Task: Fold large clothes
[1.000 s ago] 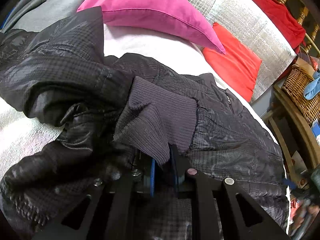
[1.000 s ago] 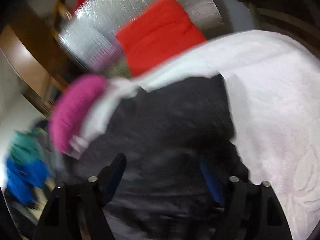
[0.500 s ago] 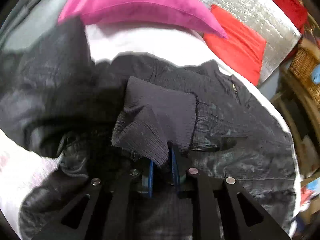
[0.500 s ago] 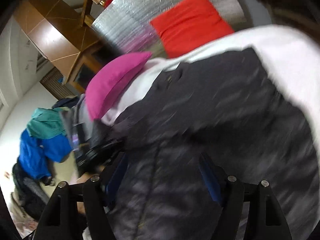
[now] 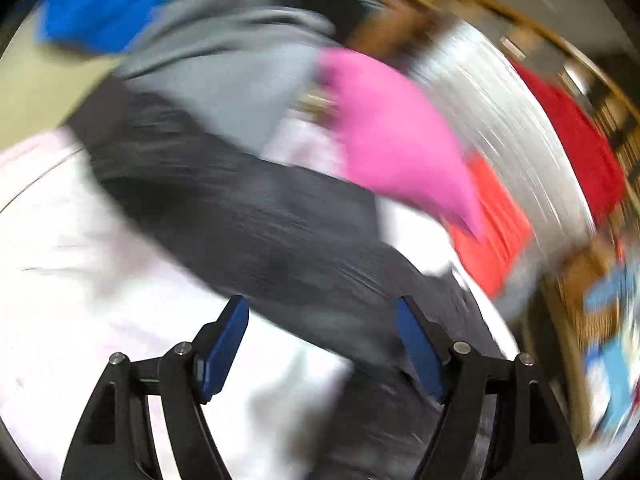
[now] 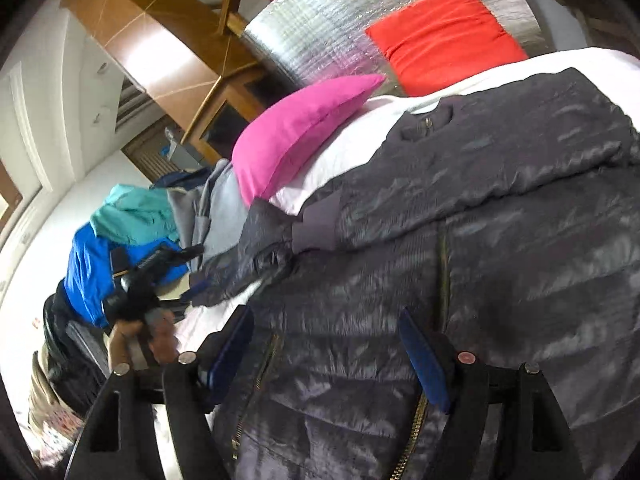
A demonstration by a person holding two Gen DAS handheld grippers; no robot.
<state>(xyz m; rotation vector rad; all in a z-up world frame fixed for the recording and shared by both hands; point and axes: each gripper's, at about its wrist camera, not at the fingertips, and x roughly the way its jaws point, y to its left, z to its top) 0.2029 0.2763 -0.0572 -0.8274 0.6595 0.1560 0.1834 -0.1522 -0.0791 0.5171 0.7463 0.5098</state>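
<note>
The dark quilted jacket lies spread on the white bed sheet, zip up the middle. One sleeve is folded in, its knit cuff resting on the jacket's left side. My right gripper hovers open over the jacket's lower front, nothing between its blue pads. In the heavily blurred left wrist view, my left gripper has its jaws opening with nothing between them, above the jacket and the sheet. A hand holds that gripper at the jacket's left edge.
A pink pillow and a red cushion lie at the bed's head against a silver padded panel. Grey, teal and blue garments are piled left of the jacket. Wooden furniture stands behind.
My left gripper let go of the knit cuff, opened wide and swung away to the left. The right gripper moved over the jacket's front and stayed open.
</note>
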